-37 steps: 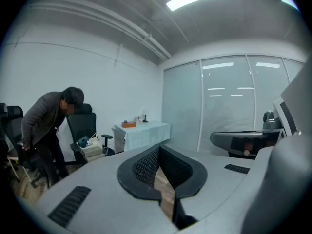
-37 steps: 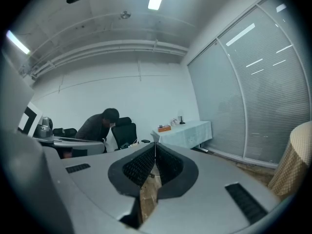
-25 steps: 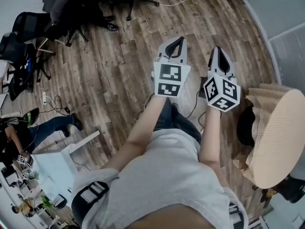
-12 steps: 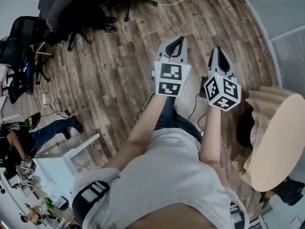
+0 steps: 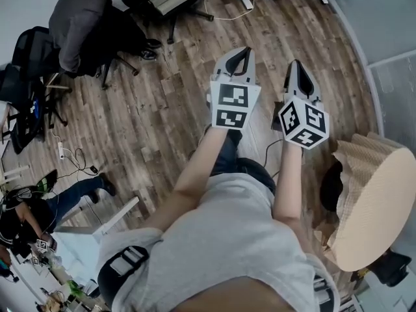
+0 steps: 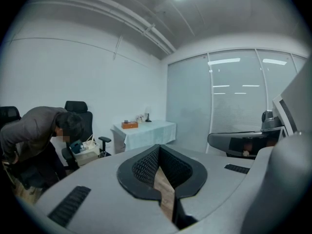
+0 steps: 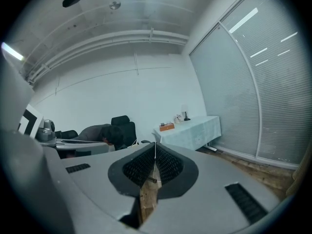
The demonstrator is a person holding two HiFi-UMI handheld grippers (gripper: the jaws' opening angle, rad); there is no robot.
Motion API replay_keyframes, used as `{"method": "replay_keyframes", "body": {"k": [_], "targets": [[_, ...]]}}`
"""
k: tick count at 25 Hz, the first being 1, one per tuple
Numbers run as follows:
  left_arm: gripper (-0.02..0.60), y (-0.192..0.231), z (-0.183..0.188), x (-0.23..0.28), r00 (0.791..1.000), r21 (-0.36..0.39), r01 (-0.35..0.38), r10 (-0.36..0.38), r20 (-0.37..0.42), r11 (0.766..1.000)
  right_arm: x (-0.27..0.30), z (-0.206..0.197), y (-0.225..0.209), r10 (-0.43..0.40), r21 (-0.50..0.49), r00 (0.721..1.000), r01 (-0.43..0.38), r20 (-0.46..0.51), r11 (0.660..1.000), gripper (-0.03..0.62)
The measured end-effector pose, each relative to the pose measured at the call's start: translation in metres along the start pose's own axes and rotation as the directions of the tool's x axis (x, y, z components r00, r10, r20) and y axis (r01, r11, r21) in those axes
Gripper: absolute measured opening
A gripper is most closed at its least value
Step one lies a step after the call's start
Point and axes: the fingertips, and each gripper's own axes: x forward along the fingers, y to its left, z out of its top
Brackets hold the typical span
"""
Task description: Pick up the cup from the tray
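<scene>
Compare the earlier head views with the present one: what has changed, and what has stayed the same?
Nothing was grasped or released. The seated person in grey at upper left has come further into view. The left gripper and right gripper stay side by side over the wooden floor, jaws together, empty.

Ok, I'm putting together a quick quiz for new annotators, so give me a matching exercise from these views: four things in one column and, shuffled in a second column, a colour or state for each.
Things
1. right gripper
2. tablecloth
3. office chair
4. cardboard cylinder

Colour or state
a. tan
b. shut, nothing between the jaws
c. black
d. pale green

Pairs: 1-b, 2-d, 3-c, 4-a
</scene>
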Motion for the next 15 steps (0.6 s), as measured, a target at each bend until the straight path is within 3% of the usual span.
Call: {"method": "replay_keyframes", "body": {"k": [15], "targets": [[0.006, 0.059, 0.017, 0.101, 1.000, -0.018, 0.010, -0.011, -0.021, 1.000, 0.117, 0.012, -0.010, -0.003, 0.016, 1.000, 0.004, -0.023, 1.000, 0.008]]}}
